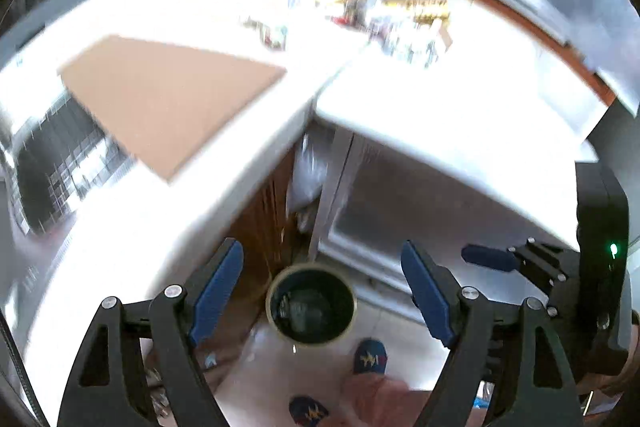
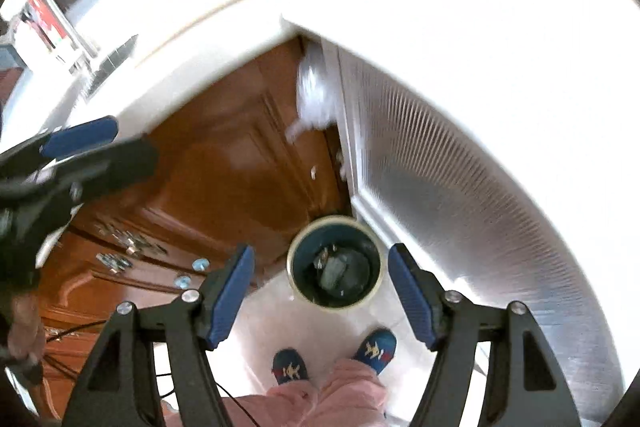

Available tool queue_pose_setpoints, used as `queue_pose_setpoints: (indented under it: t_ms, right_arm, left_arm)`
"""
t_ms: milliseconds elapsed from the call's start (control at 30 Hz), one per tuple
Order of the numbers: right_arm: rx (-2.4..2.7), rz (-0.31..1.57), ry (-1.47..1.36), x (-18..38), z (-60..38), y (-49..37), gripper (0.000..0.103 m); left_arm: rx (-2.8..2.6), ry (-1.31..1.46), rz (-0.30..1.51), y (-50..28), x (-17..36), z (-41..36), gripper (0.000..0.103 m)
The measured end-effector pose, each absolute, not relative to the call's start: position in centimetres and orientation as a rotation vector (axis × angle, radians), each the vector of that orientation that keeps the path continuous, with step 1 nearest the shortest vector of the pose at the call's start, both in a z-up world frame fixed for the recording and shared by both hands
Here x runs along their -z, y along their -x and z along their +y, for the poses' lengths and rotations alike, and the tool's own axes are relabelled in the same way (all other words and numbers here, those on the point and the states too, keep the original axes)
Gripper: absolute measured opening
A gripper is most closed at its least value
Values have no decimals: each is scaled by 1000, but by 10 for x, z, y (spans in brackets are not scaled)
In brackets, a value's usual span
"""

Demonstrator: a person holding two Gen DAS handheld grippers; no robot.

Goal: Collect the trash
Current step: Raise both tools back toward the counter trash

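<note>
A round trash bin with a pale rim and dark inside stands on the floor far below, holding some dark trash. My left gripper hangs high above it, open, with nothing between its blue pads. My right gripper is also open and empty, framing the same bin from above. In the left wrist view the right gripper's fingertip shows at the right edge. The right wrist view catches a left-gripper fingertip at its left edge.
White countertops meet in a corner above the bin; a brown cardboard sheet lies on the left one. Wooden cabinet doors and a ribbed metal panel flank the bin. A person's blue slippers and pink trouser legs stand before it.
</note>
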State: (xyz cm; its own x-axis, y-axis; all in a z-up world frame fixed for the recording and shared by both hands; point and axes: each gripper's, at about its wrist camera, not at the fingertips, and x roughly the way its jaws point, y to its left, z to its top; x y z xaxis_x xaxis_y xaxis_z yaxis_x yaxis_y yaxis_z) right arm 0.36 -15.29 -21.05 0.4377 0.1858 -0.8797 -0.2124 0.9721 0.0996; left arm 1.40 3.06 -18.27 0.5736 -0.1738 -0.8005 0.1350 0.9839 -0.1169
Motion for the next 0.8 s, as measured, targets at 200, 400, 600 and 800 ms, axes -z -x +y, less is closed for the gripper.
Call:
queue_pose_setpoints:
  t_ms: [200, 400, 600, 800]
  right_arm:
    - [-209, 950, 2, 140, -167, -6, 70]
    - [-178, 786, -25, 86, -184, -23, 70]
    - [-164, 728, -2, 47, -202, -55, 70]
    - [-103, 804, 40, 47, -231, -109, 70]
  left_arm:
    - [192, 41, 848, -27, 123, 31, 80]
    - [200, 57, 800, -44, 80, 29, 80]
    - [185, 57, 819, -76, 56, 24, 80]
    - [164, 100, 900, -131, 68, 24, 80]
